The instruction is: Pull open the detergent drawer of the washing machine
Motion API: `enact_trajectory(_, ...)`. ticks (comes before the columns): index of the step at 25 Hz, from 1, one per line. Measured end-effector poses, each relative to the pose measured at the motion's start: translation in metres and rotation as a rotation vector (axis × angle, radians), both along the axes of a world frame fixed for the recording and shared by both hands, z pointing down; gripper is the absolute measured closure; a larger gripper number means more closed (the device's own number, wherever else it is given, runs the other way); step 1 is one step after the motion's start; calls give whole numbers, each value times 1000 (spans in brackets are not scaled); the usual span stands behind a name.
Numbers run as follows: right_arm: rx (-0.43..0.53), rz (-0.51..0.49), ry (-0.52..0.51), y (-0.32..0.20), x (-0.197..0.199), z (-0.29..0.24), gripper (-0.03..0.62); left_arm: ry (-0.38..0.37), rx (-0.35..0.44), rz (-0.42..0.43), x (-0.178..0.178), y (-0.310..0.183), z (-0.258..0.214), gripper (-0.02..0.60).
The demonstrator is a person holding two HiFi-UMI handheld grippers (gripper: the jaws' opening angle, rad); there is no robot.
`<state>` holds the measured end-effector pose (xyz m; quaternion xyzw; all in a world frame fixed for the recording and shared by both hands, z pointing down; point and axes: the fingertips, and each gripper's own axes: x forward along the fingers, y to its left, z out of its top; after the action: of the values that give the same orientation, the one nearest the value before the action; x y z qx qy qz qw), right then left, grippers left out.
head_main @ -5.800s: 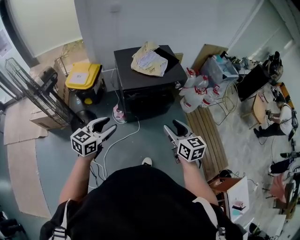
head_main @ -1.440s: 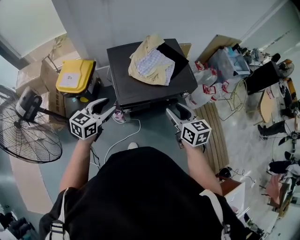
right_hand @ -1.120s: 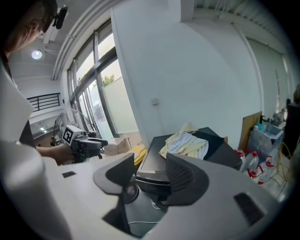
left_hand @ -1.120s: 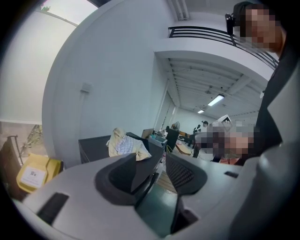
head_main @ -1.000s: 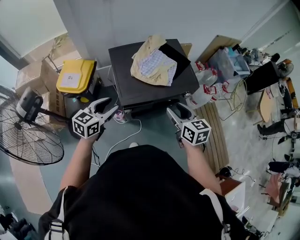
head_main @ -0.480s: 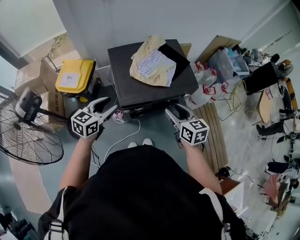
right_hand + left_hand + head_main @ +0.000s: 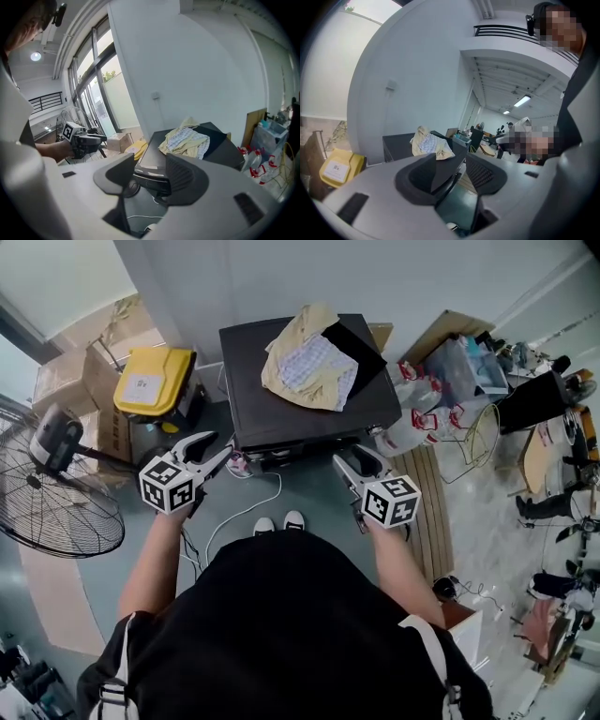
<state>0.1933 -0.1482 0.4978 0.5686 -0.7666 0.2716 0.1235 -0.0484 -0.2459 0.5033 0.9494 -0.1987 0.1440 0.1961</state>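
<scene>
Both agape | left tongs (image 7: 217, 444), right tongs (image 7: 351, 457) near washing machine (image 7: 248, 381), seemingly untouching

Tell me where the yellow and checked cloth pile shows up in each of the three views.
Head view: the cloth pile lies upper centre.
Left gripper view: left of centre, mid-height.
Right gripper view: right of centre, mid-height.
Shared landmark: the black washing machine, whose top it lies on in all three.
</scene>
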Motion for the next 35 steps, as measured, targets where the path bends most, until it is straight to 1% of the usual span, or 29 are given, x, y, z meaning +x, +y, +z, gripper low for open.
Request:
enact_trajectory(8,-55,-50,-7,-5,12,30,378,-18,-43,-64,0,5,20,376)
enact_trajectory(11,-73,-68,1,-9,18,42,378,-11,-67,-83,4,5,26,376)
enact_trajectory(18,-110,-120,-25,-16,17,71,378,-33,-94,-115,5,4,41,376)
enact_trajectory(28,-175,-175,-45,-27,6,108,378,-108,-149,-127,2,2,82,376)
enact_trajectory(35,-222,-206,-32,-31,-5,134,378,-144,-207,-117,2,1,115,376)
